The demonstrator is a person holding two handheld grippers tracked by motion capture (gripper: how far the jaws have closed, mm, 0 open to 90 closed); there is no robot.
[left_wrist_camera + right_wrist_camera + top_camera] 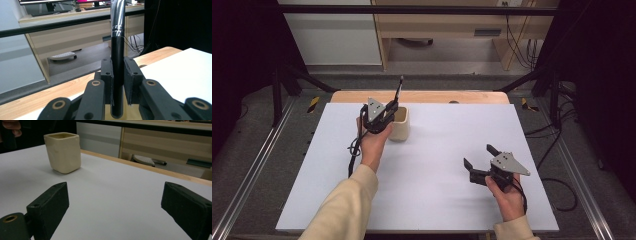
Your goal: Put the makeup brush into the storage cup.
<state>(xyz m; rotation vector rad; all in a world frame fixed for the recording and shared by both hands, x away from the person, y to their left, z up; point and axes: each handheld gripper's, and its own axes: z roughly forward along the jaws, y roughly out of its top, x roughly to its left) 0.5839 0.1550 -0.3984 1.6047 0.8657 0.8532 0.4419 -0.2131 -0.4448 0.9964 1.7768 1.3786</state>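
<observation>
Clamping brush above cup — left jaws; right jaws wide, empty.

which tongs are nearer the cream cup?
Left. The left tongs hold a black brush right at the cream cup; the right tongs sit open, well off toward the table's near right.

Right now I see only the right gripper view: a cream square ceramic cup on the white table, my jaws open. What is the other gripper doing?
Observer: The left gripper is shut on a black makeup brush, held upright.
Operator: Where is it relative to the cup?
Observer: In the high view it sits against the near-left side of the cream square ceramic cup, the brush rising over the rim.
Operator: Is the brush's lower end inside the cup?
Observer: The left gripper view shows it pointing down toward a tan opening; whether it touches the cup, I cannot tell.
</observation>
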